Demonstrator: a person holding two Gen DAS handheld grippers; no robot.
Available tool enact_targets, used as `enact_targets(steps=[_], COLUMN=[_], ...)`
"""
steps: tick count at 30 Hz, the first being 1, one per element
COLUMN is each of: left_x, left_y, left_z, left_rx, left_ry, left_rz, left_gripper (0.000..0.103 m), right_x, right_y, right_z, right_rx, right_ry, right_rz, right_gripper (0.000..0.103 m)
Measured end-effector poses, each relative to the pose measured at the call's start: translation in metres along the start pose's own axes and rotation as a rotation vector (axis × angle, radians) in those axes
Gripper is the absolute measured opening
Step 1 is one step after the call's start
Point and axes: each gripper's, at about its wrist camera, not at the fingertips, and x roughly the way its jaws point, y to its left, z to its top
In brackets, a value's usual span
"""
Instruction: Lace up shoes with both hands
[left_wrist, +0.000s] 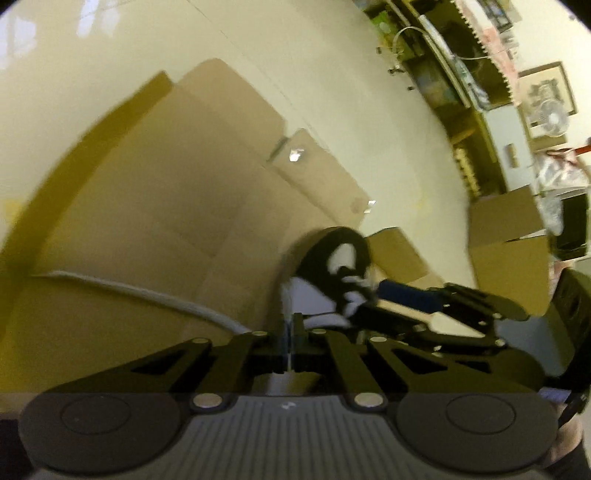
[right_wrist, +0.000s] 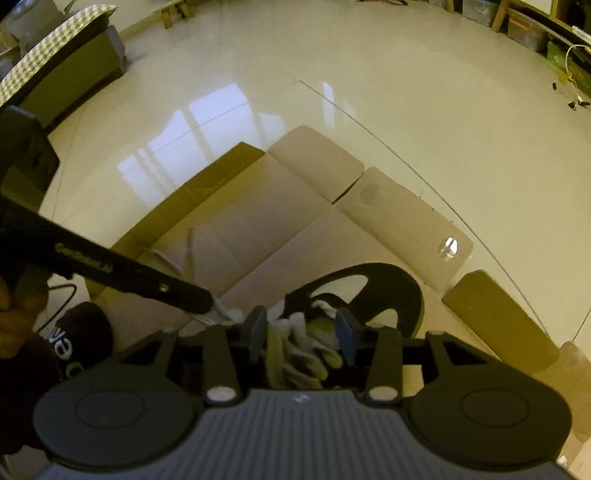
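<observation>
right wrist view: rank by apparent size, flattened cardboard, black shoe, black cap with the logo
1. flattened cardboard, by far the largest, spread across the floor.
2. black shoe, partly hidden behind the right gripper, so its full extent is unclear.
3. black cap, smallest as seen, though cut off by a hand, so the gap to the shoe is unsure.
</observation>
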Motion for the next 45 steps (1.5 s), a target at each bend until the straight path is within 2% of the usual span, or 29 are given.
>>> enact_targets(steps=[4,5,8,12,17,21,25,28,30,32,35,39,41,45], left_x=[-0.007,-0.009,-0.013,-0.014,-0.016,-0.020,-0.017,-0.014,-0.015,-0.018,-0.025,-0.037,-0.037,-0.028], left_y=[0.009,0.009,0.010,0.005,0.013,0.029,0.032,0.033,0.034,0.039,0.048,0.069,0.089,0.103], left_z=[-0.001,-0.002,-0.004,-0.008,-0.004,-0.005,-0.006,-0.008,-0.007,-0.005,-0.001,0.008,0.013,0.018], left_rx=[0.013,0.032,0.077,0.145,0.170,0.155,0.159,0.139,0.125,0.090,0.027,-0.133,-0.294,-0.418], left_ry=[0.015,0.012,0.015,0.011,-0.011,0.020,0.045,0.068,0.084,0.089,0.057,-0.034,-0.060,-0.078], left_rz=[0.054,0.072,0.109,0.136,0.217,0.260,0.270,0.224,0.188,0.174,0.173,0.169,0.165,0.202], left_gripper=[0.000,0.001,0.001,0.001,0.001,0.001,0.001,0.001,0.005,0.013,0.052,0.053,0.053,0.050], right_x=[0.003,0.006,0.008,0.007,0.005,0.006,0.008,0.004,-0.001,-0.006,-0.011,-0.008,-0.007,-0.005], right_y=[-0.010,-0.012,-0.009,-0.014,-0.031,-0.044,-0.046,-0.044,-0.042,-0.039,-0.033,-0.023,-0.019,-0.014], right_z=[-0.005,-0.007,-0.011,-0.011,-0.017,-0.023,-0.024,-0.020,-0.016,-0.010,-0.001,0.007,0.008,0.009], right_rx=[0.023,0.029,0.002,0.024,0.113,0.205,0.240,0.261,0.260,0.241,0.215,0.183,0.170,0.161], right_ry=[0.016,0.037,0.038,0.039,0.042,0.043,0.037,0.035,0.016,-0.001,-0.023,-0.034,-0.034,-0.032], right_rz=[-0.008,-0.002,-0.027,-0.015,-0.001,0.036,0.047,0.047,0.055,0.063,0.074,0.084,0.089,0.099], right_gripper=[0.061,0.061,0.062,0.064,0.071,0.074,0.077,0.075,0.075,0.075,0.075,0.075,0.075,0.075])
